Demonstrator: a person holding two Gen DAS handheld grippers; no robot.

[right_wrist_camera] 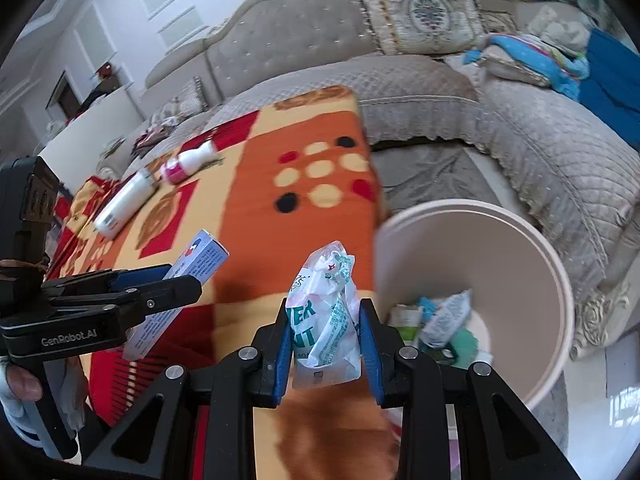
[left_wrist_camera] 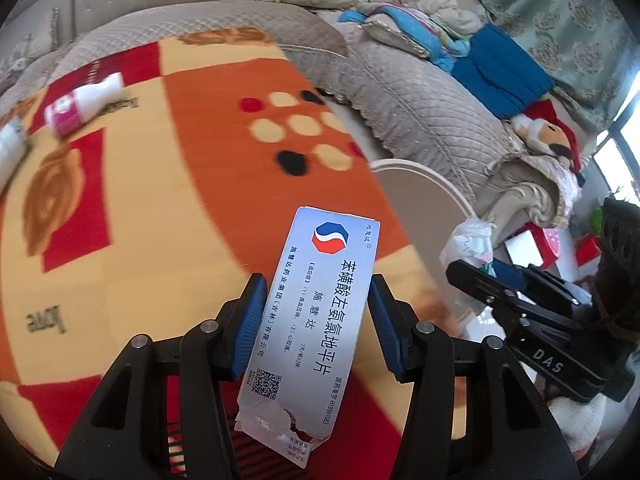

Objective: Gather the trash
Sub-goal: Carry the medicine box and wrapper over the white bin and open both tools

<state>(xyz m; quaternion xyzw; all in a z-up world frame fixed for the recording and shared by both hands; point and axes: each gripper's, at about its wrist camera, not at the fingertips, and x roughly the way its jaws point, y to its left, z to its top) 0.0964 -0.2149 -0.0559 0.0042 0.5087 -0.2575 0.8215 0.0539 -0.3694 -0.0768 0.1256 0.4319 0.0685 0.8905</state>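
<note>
Gripping a flat white medicine box [left_wrist_camera: 310,312] in my left gripper [left_wrist_camera: 317,320], I have both blue pads pressed against its long sides, the torn end pointing back toward me. It hangs over a blanket [left_wrist_camera: 168,208] patterned in orange, red and cream. My right gripper [right_wrist_camera: 323,340] is clamped on a crumpled plastic wrapper [right_wrist_camera: 326,320] with green print, its twisted top sticking up past my fingertips. Just beside it on the right stands a pale round bin [right_wrist_camera: 516,248], open at the top, with some wrappers [right_wrist_camera: 444,320] already lying at its bottom. The wrapper I hold is near the bin's rim but not over the opening. Farther off on the blanket lie a white bottle with a pink label [right_wrist_camera: 188,164] and a white tube [right_wrist_camera: 122,204], touching end to end. A grey quilted sofa [right_wrist_camera: 540,152] curves behind everything.
</note>
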